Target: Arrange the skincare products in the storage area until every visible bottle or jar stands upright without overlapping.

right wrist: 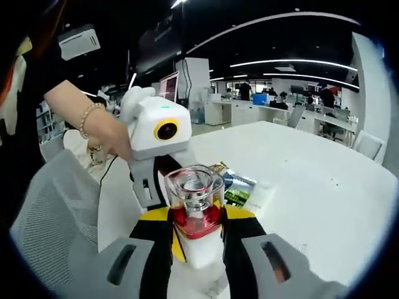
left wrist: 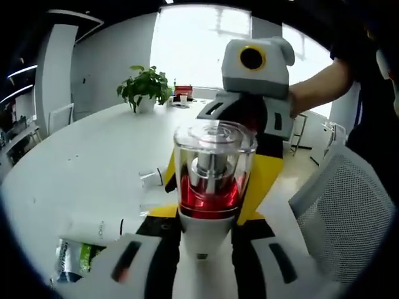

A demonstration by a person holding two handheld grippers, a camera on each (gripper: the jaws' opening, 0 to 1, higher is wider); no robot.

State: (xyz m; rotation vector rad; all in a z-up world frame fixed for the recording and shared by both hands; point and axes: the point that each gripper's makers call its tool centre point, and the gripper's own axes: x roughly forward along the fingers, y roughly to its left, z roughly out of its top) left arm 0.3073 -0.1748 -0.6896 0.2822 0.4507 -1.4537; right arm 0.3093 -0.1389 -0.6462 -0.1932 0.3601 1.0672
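Observation:
A skincare bottle (left wrist: 212, 180) with a clear cap, a red band and a white body stands upright between my two grippers, which face each other over the table's near edge. My left gripper (left wrist: 209, 227) is shut on its white base. My right gripper (right wrist: 198, 230) is closed around the same bottle (right wrist: 196, 205) from the opposite side. In the left gripper view the right gripper (left wrist: 218, 187) shows its yellow jaws flanking the bottle. A white tube (left wrist: 100, 227) and a green and silver packet (left wrist: 72, 258) lie flat on the white table (left wrist: 81, 156).
A potted plant (left wrist: 144, 87) stands at the table's far side. A grey mesh chair (left wrist: 349, 212) sits beside the table edge, and it appears again as the chair (right wrist: 50, 218) under a person's arm. The green packet (right wrist: 234, 187) lies just behind the bottle.

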